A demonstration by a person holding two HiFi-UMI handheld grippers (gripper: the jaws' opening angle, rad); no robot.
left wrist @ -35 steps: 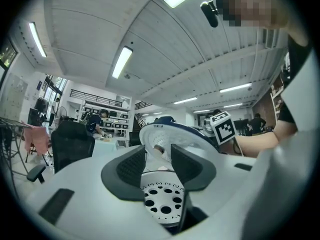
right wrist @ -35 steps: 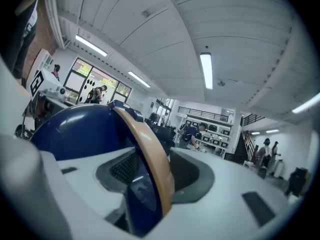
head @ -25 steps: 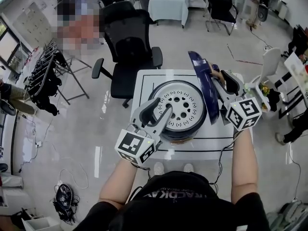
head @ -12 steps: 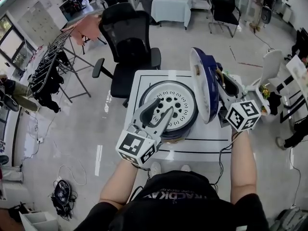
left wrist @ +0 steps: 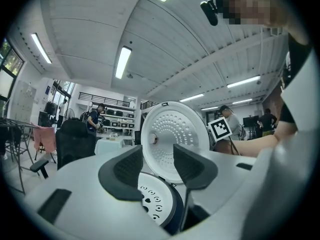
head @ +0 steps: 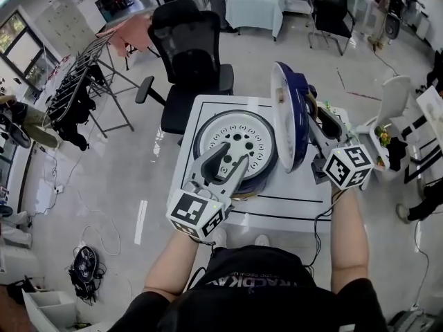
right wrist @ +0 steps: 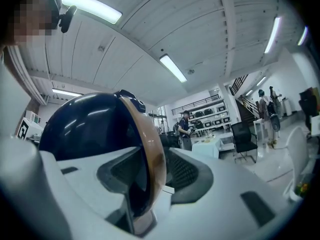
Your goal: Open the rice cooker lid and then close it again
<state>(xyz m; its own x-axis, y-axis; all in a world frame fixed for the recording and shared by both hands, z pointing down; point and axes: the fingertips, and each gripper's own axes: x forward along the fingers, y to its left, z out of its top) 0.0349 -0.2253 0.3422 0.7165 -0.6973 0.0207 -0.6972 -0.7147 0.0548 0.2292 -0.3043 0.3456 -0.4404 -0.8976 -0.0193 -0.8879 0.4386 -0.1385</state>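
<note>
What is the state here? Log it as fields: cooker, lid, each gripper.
rice cooker: open, on the white table
lid: standing upright, at the cooker's right in the head view
left gripper: jaws apart, empty, over the cooker's near side
right gripper: closed on the lid's rim

Head view high above, facing steeply down onto the table (head: 291, 185), left gripper view low and level, near the lid (left wrist: 175, 129), right gripper view tight against its rim, lid shared by all three.
</note>
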